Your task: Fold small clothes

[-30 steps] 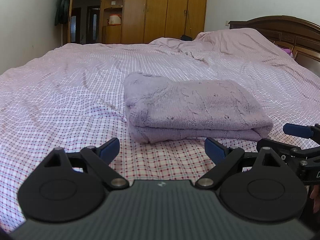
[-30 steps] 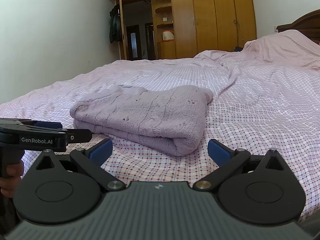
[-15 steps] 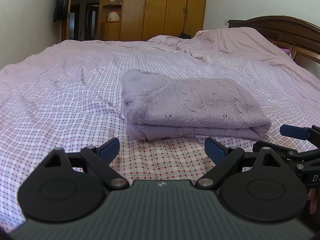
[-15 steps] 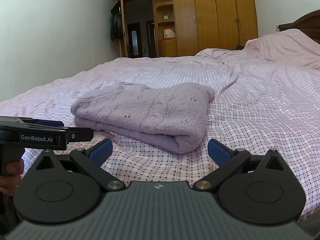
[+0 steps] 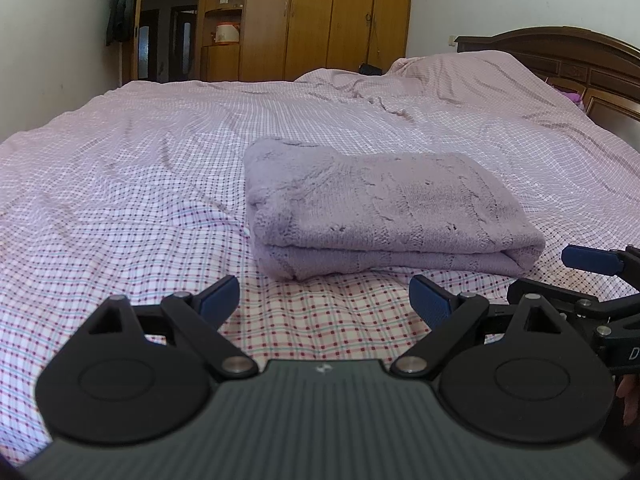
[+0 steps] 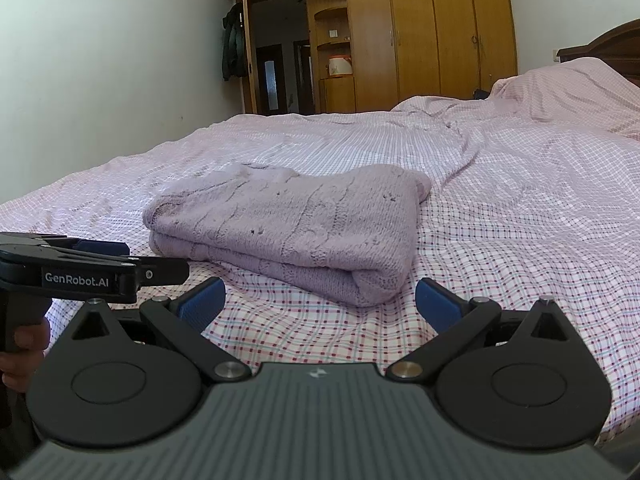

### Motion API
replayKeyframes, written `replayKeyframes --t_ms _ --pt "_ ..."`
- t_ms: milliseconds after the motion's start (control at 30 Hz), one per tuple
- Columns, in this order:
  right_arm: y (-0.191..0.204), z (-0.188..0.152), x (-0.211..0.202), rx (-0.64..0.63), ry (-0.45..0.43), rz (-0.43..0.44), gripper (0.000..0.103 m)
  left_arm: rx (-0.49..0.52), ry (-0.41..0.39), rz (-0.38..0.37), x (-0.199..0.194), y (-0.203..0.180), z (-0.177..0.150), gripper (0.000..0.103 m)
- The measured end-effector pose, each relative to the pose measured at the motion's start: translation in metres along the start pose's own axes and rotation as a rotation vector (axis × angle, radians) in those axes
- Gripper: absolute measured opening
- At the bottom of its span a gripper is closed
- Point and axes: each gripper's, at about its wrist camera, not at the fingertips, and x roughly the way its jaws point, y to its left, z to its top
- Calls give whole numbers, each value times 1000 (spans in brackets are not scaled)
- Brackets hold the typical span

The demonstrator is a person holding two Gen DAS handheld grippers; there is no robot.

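A lilac knitted sweater point(image 5: 376, 208) lies folded into a thick rectangle on the checked bedspread point(image 5: 120, 200); the right wrist view has it point(image 6: 296, 224) just ahead and slightly left. My left gripper point(image 5: 324, 300) hovers a little in front of the sweater's near edge, open, with only bedspread between its blue pads. My right gripper point(image 6: 320, 300) is likewise open and empty, short of the sweater's near corner. Each gripper shows at the edge of the other's view: the right gripper's body point(image 5: 592, 280) and the left gripper's body point(image 6: 92, 272).
The bed fills the room's middle, with a rumpled pillow mound point(image 5: 472, 76) and a dark wooden headboard point(image 5: 568, 56) at the right. A wooden wardrobe point(image 5: 320, 16) and a doorway point(image 6: 280, 52) stand behind. A person's fingers point(image 6: 24, 352) hold the left gripper's handle.
Both views have shifted very slightly; the sweater sits a touch lower and more to the left in the left wrist view. Both grippers stay open, and the sweater has not moved.
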Motion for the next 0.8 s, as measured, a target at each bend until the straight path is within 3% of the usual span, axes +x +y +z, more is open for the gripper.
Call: replayKeyframes --t_ms 800 --pt "0 -1 1 -12 13 6 103 -6 6 -1 0 1 -1 93"
